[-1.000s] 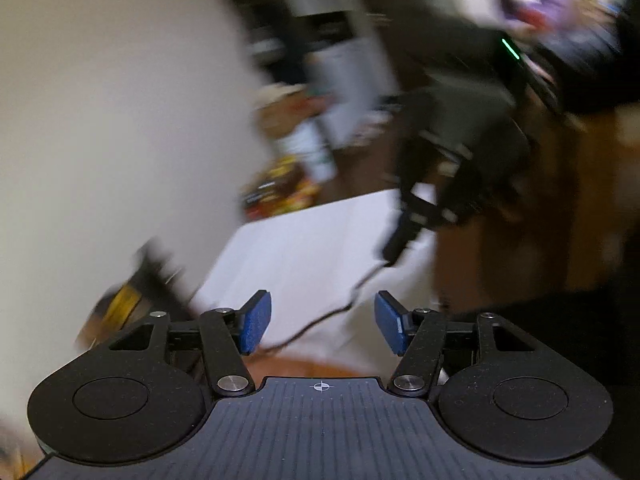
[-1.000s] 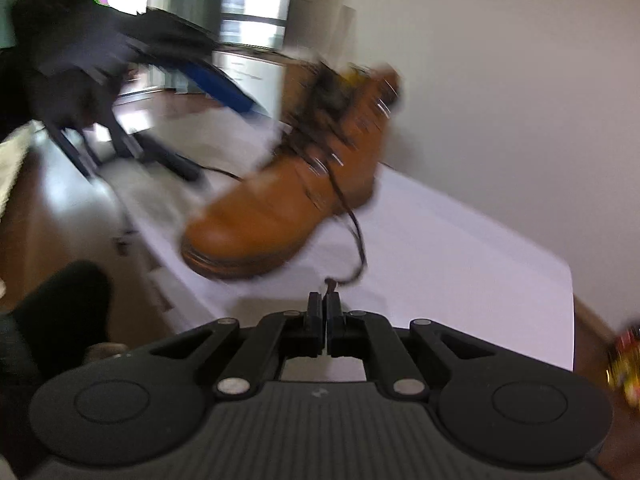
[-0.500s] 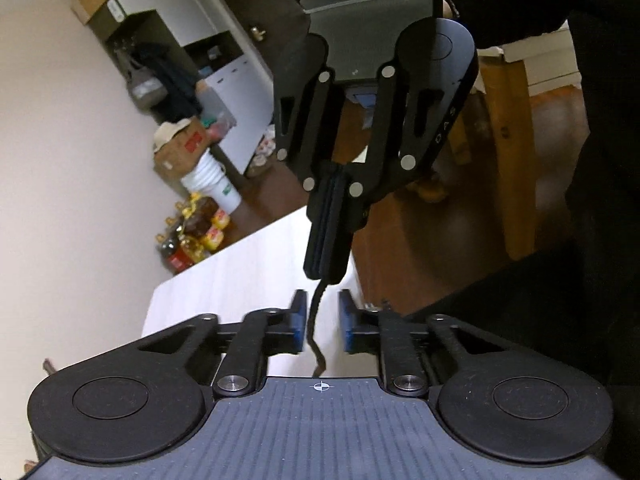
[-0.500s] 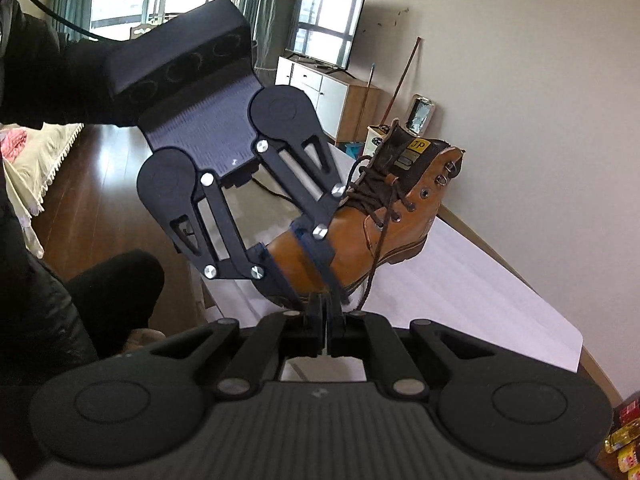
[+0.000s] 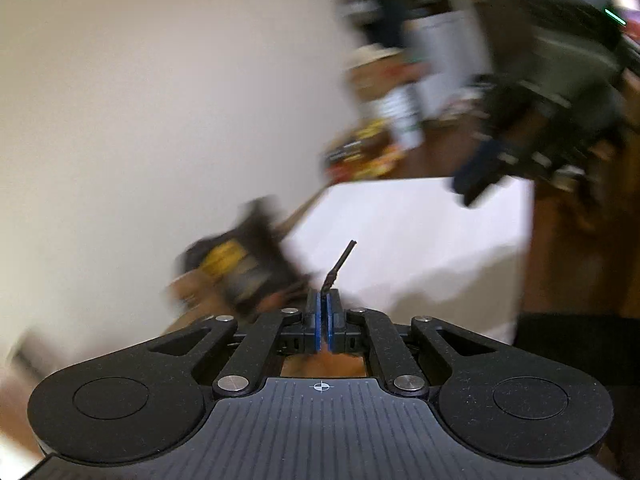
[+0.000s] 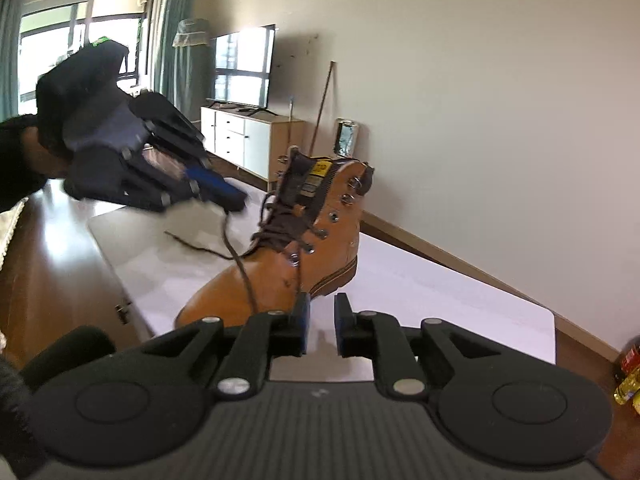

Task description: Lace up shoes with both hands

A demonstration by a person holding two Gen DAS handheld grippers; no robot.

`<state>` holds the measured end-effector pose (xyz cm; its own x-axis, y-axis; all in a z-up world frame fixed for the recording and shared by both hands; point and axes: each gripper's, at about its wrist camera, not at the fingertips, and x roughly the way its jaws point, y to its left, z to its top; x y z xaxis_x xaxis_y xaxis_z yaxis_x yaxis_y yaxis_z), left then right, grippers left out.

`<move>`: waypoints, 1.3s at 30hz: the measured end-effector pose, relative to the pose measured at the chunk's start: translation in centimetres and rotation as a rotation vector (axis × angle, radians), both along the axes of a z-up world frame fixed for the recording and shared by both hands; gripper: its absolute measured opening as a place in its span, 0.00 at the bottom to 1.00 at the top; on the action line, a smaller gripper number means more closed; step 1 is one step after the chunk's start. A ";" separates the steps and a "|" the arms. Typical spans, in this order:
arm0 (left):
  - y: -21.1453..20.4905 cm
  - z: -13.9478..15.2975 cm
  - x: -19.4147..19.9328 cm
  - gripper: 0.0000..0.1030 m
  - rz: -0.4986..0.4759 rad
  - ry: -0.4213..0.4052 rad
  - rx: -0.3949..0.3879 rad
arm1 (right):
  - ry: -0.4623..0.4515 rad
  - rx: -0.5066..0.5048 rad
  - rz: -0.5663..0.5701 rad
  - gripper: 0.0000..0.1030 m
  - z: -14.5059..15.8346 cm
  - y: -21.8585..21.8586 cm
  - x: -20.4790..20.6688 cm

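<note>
A tan leather boot (image 6: 280, 276) stands upright on the white table (image 6: 440, 292), its dark brown lace (image 6: 240, 268) threaded partway up. My left gripper (image 5: 323, 312) is shut on the lace end (image 5: 342, 260), whose tip sticks up past the blue pads. Seen from the right wrist, the blurred left gripper (image 6: 224, 194) hovers left of the boot top with the lace hanging from it. My right gripper (image 6: 320, 322) sits low beside the boot's heel. Its jaws are opening, with only bare table in the gap. The left view shows the boot (image 5: 236, 268) as a blur.
A television and a white cabinet (image 6: 240, 140) stand behind the table. Oil bottles (image 6: 628, 380) sit on the wooden floor at the right. A person's dark sleeve (image 6: 16, 160) enters from the left. The table's near edge runs just left of the boot toe.
The right gripper was shut on the lace end while the left closed around it. Now the left holds the lace and has swung away leftward, and the right jaws have parted and let go.
</note>
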<state>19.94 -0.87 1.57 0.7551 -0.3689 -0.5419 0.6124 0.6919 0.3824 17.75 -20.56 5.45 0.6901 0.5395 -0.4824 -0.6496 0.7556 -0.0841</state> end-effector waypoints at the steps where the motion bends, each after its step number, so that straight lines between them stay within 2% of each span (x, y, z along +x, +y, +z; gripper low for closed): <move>1: 0.2 0.1 0.9 0.03 0.033 0.022 0.001 | -0.002 0.012 -0.006 0.13 -0.2 0.3 0.5; 6: -0.8 -0.3 4.6 0.03 0.058 0.067 0.068 | -0.013 0.054 -0.036 0.13 -1.1 1.9 3.2; 11: -2.2 -1.4 5.6 0.03 0.050 0.085 0.145 | -0.020 0.080 -0.056 0.13 -2.0 2.8 5.2; 20: -4.5 -1.4 7.4 0.03 0.048 0.139 0.271 | -0.023 0.133 -0.048 0.14 -2.7 2.5 6.6; 26: -6.0 -1.1 7.8 0.03 0.046 0.163 0.380 | -0.023 0.179 -0.041 0.17 -3.1 2.1 7.2; 28: -6.9 -1.1 7.8 0.03 0.034 0.170 0.450 | -0.025 0.195 -0.039 0.17 -3.2 1.8 7.2; 32: -8.1 -0.9 8.1 0.03 0.016 0.191 0.539 | -0.025 0.226 -0.045 0.21 -3.4 1.2 7.3; 39: -8.6 0.0 8.8 0.03 0.015 0.267 0.495 | -0.017 0.253 -0.052 0.23 -4.0 0.3 7.2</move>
<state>28.77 -9.50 1.52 0.5711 -0.0118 -0.8208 0.7239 0.4787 0.4968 24.96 -20.28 1.45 0.7268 0.6054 -0.3245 -0.6096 0.7862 0.1012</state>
